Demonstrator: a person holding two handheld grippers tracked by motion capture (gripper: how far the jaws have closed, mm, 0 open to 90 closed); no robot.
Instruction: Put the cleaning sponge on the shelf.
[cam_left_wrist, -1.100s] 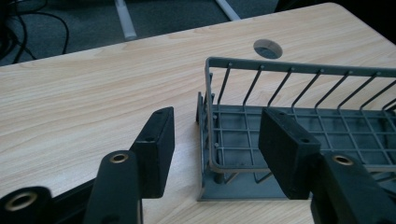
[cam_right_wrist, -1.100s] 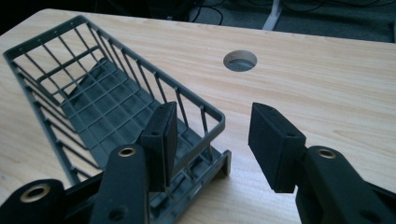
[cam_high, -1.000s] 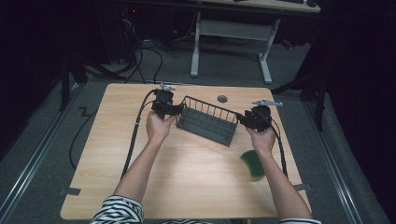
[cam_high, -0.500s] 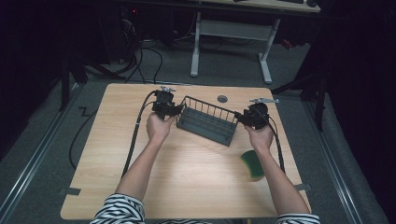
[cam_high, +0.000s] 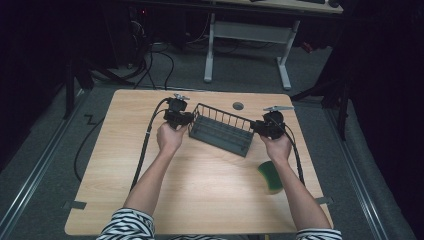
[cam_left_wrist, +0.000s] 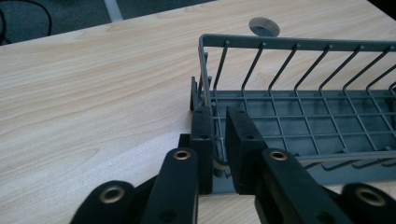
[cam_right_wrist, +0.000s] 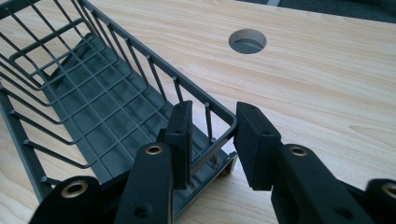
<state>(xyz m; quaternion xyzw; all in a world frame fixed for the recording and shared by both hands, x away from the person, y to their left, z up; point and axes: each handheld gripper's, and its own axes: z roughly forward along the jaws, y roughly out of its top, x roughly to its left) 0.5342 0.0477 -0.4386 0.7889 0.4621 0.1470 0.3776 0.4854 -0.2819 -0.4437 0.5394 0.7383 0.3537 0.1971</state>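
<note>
**Inspector:** While both hands sit at the wire basket (cam_high: 221, 131), note the left end first. The left gripper (cam_left_wrist: 219, 140) has its two black fingers (cam_left_wrist: 202, 135) drawn close on the end wall of the basket, one finger outside the wire and one inside, with the thin upright wires caught between them. Seen from above, the left gripper (cam_high: 176, 114) meets the basket's left end, and its cable runs off toward the near left of the table (cam_high: 125, 165).

**Assistant:** And the right end?

**Inspector:** The right gripper (cam_right_wrist: 212, 135) straddles the corner of the basket's rim. One finger (cam_right_wrist: 180, 135) stands inside the basket against the wires; the other stands outside with a clear gap to the rim. Those fingers are apart, not clamped.

**Assistant:** Position of the basket?

**Inspector:** It lies on the table toward the far edge, slightly skewed, its right end nearer the person. It is dark grey with nothing visible inside. Whether it rests flat I cannot tell. The round cable hole (cam_high: 238, 106) lies just beyond it.

**Assistant:** Anything else on the surface?

**Inspector:** A green and yellow sponge (cam_high: 270, 176) lies near the right forearm, well apart from the basket.
</note>
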